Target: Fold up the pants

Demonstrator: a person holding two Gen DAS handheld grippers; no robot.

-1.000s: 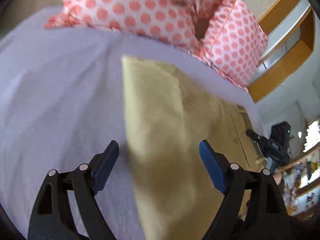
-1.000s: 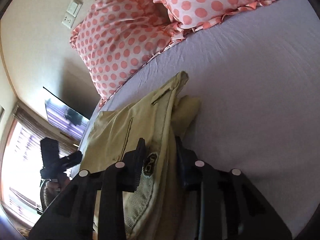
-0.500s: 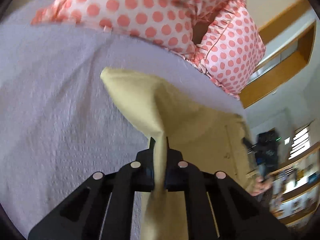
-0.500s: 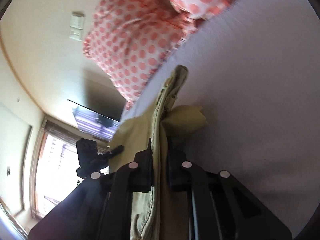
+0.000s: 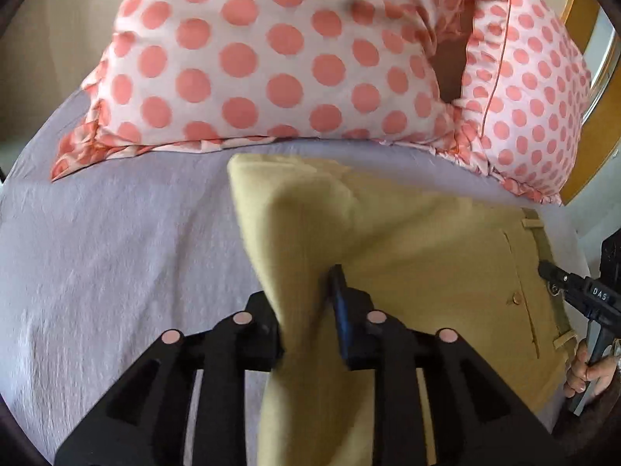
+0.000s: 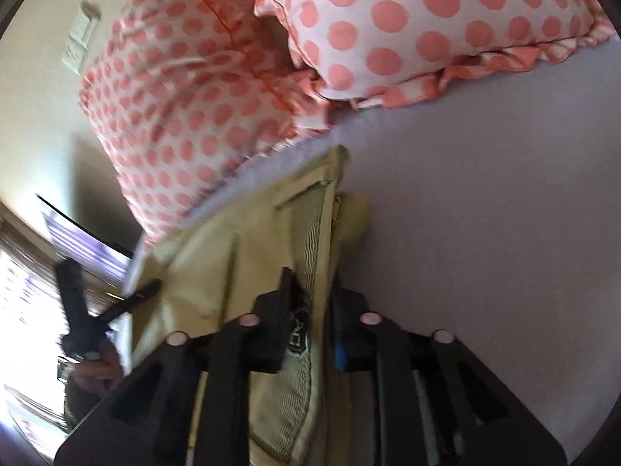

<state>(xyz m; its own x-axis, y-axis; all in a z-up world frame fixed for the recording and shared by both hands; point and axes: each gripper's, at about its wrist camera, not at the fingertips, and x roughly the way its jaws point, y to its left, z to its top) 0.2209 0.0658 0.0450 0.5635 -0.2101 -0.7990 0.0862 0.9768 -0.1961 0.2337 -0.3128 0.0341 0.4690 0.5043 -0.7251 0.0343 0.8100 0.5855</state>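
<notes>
Khaki pants (image 5: 427,256) lie on a lavender bed sheet (image 5: 116,256), waistband to the right. My left gripper (image 5: 306,295) is shut on a pinched fold of the leg end, which rises off the sheet. In the right wrist view my right gripper (image 6: 310,291) is shut on the pants' waistband (image 6: 310,233), whose striped lining and label show between the jaws. The right gripper also shows at the right edge of the left wrist view (image 5: 574,295), and the left one at the left of the right wrist view (image 6: 97,310).
Two pink polka-dot pillows (image 5: 271,58) (image 5: 531,97) lie just behind the pants at the head of the bed. A wall with a light switch (image 6: 83,39) and a TV (image 6: 81,240) are to the left in the right wrist view.
My left gripper went from open over the leg end to shut on it and lifted the cloth. Both grippers carried the pants toward the pillows, which now look closer.
</notes>
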